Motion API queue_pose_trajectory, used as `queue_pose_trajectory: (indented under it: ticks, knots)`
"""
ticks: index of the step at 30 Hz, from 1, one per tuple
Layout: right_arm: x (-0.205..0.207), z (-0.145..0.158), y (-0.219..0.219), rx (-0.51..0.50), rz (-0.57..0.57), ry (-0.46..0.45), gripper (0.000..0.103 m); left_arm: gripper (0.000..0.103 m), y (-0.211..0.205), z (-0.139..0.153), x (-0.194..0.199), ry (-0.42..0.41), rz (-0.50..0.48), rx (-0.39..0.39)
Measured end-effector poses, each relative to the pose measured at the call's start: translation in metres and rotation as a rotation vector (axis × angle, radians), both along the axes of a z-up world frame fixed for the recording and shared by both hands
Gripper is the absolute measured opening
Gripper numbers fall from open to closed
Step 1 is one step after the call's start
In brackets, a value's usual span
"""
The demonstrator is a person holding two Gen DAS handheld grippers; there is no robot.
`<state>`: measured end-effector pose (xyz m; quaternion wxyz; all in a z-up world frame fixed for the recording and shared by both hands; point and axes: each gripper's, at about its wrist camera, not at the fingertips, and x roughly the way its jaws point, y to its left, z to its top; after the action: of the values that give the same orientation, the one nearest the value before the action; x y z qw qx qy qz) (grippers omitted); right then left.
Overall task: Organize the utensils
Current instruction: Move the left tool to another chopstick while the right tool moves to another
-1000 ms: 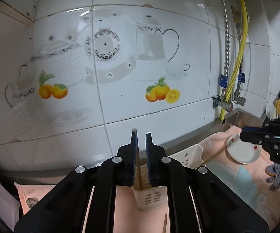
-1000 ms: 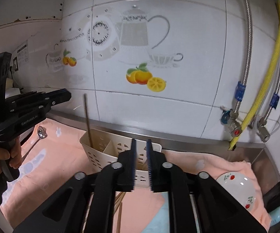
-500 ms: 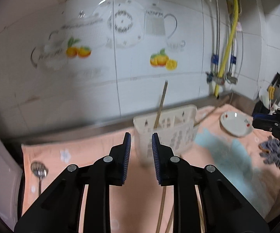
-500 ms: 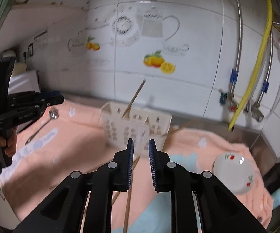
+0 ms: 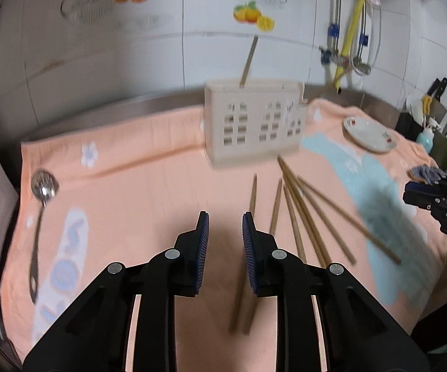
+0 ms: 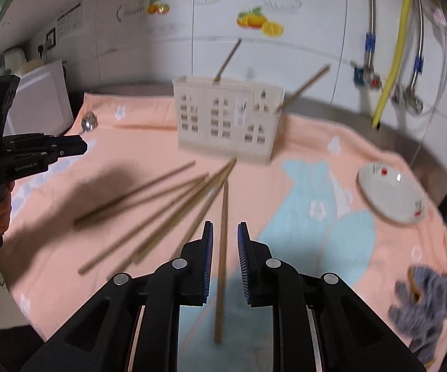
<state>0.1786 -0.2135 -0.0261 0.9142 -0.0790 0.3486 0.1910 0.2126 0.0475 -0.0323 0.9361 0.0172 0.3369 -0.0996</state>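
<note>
We are between pickups: both grippers, left (image 5: 225, 241) and right (image 6: 225, 248), hang slightly parted and empty above loose chopsticks (image 6: 161, 204) lying before the holder (image 6: 226, 122). Next: straddle one, then close.

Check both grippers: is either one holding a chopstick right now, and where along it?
Neither. The left gripper has nothing between its pads; the right gripper straddles a chopstick lying on the towel, ungripped.

I am at a home kitchen counter. White wall tiles (image 6: 301, 71) printed with teapots and oranges fill twelve o'clock. Water pipes and a yellow hose (image 6: 394, 52) hang at two o'clock; knives (image 5: 437, 85) stand in a rack beside them.
</note>
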Motion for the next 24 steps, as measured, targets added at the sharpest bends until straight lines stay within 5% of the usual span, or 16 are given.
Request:
queue_pose_trajectory:
  ticks: [10, 24]
  knots:
    - [-0.009, -0.058, -0.003, 0.002, -0.021, 0.133, 0.016, 0.022, -0.002, -0.047, -0.011, 0.106, -0.007, 0.001]
    - [-0.004, -0.072, -0.004, -0.003, -0.032, 0.163, 0.015, 0.022, -0.001, -0.059, -0.007, 0.140, -0.011, 0.009]
